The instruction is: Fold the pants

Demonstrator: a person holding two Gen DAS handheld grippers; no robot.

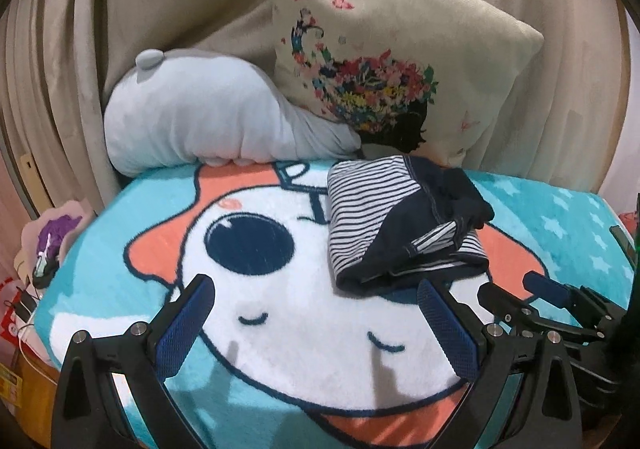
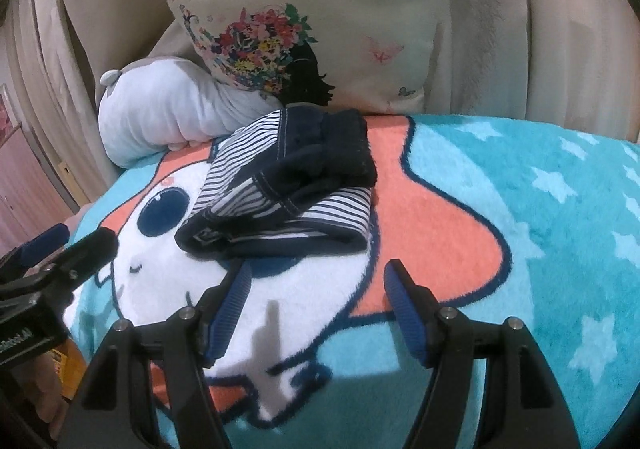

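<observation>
The pants [image 1: 404,217], navy with white-and-navy stripes, lie folded into a compact bundle on the cartoon blanket [image 1: 280,329]; they also show in the right wrist view [image 2: 288,189]. My left gripper [image 1: 316,289] is open and empty, just in front of and left of the bundle. My right gripper [image 2: 318,273] is open and empty, just in front of the bundle's near edge. The right gripper's fingers [image 1: 548,289] also show at the right in the left wrist view. The left gripper's fingers [image 2: 80,245] show at the left in the right wrist view.
A floral cushion [image 1: 392,61] and a pale grey plush pillow [image 1: 208,121] lean against beige curtains [image 1: 80,49] behind the pants. The blanket's left edge drops off to clutter [image 1: 44,249] beside the bed. Star-patterned turquoise blanket [image 2: 560,209] stretches to the right.
</observation>
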